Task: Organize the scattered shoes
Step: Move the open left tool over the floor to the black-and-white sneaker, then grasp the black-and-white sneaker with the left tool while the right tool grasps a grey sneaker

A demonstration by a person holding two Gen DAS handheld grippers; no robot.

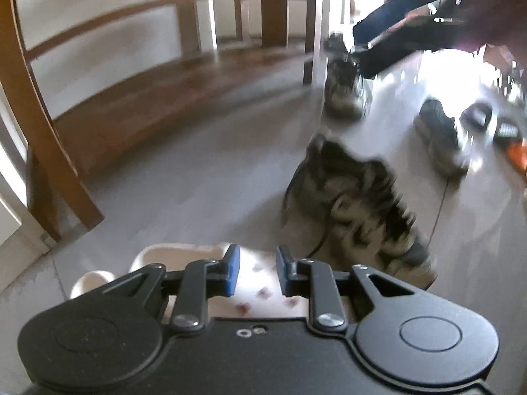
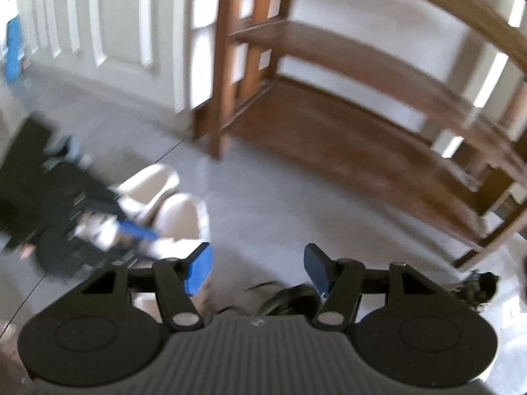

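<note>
My left gripper (image 1: 255,271) is shut on a cream clog (image 1: 260,283) with small holes, and the clog's top shows between the blue pads. In the right wrist view the same clog (image 2: 171,207) hangs just above the floor beside the left tool's blue pad (image 2: 138,230). My right gripper (image 2: 258,271) stands open with only floor between its pads, and a dark shoe (image 2: 286,299) lies just under it. A grey-black patterned sneaker (image 1: 355,210) lies on the floor ahead to the right. Its likely mate (image 1: 344,89) sits farther back.
A wooden shoe rack (image 1: 171,89) with bare shelves (image 2: 362,138) stands on the grey floor. A grey shoe (image 1: 441,138), a black slipper (image 1: 477,115) and an orange item (image 1: 517,154) lie at right. A white door (image 2: 98,33) is left of the rack.
</note>
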